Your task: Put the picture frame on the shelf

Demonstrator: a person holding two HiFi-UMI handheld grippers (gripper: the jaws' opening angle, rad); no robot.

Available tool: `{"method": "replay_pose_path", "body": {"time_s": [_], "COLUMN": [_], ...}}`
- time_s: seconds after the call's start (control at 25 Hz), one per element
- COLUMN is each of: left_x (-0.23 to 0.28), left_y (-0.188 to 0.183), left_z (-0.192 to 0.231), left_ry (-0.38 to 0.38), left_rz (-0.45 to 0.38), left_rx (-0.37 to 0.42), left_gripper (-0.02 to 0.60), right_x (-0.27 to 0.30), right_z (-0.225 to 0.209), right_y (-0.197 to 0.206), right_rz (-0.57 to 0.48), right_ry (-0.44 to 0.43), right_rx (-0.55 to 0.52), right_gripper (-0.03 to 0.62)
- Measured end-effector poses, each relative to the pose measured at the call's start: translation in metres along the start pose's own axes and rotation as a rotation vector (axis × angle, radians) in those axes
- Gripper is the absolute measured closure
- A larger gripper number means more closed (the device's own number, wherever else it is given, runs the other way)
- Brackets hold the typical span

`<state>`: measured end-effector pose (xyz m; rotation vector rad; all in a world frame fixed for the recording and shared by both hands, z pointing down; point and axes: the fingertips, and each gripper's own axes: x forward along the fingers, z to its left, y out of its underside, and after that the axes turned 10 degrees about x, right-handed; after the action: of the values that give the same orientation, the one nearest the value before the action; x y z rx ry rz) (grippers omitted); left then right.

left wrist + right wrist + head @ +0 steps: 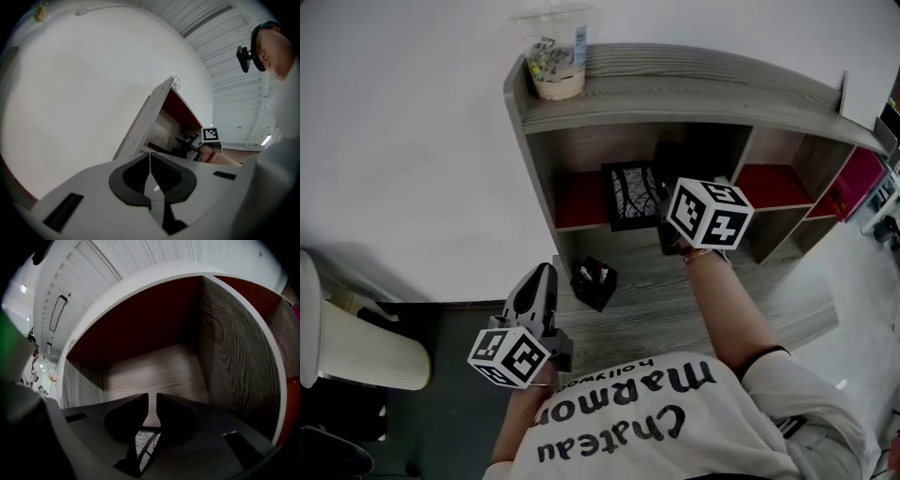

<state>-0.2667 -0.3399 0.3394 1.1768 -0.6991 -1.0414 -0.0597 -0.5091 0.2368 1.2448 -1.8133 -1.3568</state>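
The black picture frame (630, 194), with a black-and-white print, stands in the left red-backed compartment of the grey wooden shelf (694, 89). My right gripper (663, 210) reaches into that compartment at the frame's right edge, its marker cube hiding the jaws. In the right gripper view the right gripper (152, 397) has its jaws nearly together, and the frame (145, 441) shows between them low down. My left gripper (535, 289) hangs back by the desk's left front edge. In its own view the left gripper (150, 154) is shut on nothing and points up at the white wall.
A clear plastic cup (555, 52) stands on the shelf's top board at the left, a white card (862, 94) at the right. A black pen holder (593, 282) sits on the wooden desk (675, 305). A white chair (356, 352) is at lower left.
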Motion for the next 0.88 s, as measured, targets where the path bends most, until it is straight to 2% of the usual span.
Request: {"method": "replay_pose_path", "body": {"time_s": [0.56,0.88], "left_x": [-0.001,-0.006], "left_y": [-0.003,-0.005], "left_z": [-0.011,-0.033], "left_ry": [0.028,0.043], "left_rz": [-0.012,-0.022], "left_rx": [0.013,0.028], "left_gripper": [0.558,0.558], "right_x": [-0.020,-0.051], "right_z": [0.007,0.012], "right_y": [-0.005,-0.006], "right_rz": [-0.015,-0.008], "right_ry": [-0.028,-0.072], "right_rx": [0.038,0.084], "right_gripper": [0.540,0.540]}}
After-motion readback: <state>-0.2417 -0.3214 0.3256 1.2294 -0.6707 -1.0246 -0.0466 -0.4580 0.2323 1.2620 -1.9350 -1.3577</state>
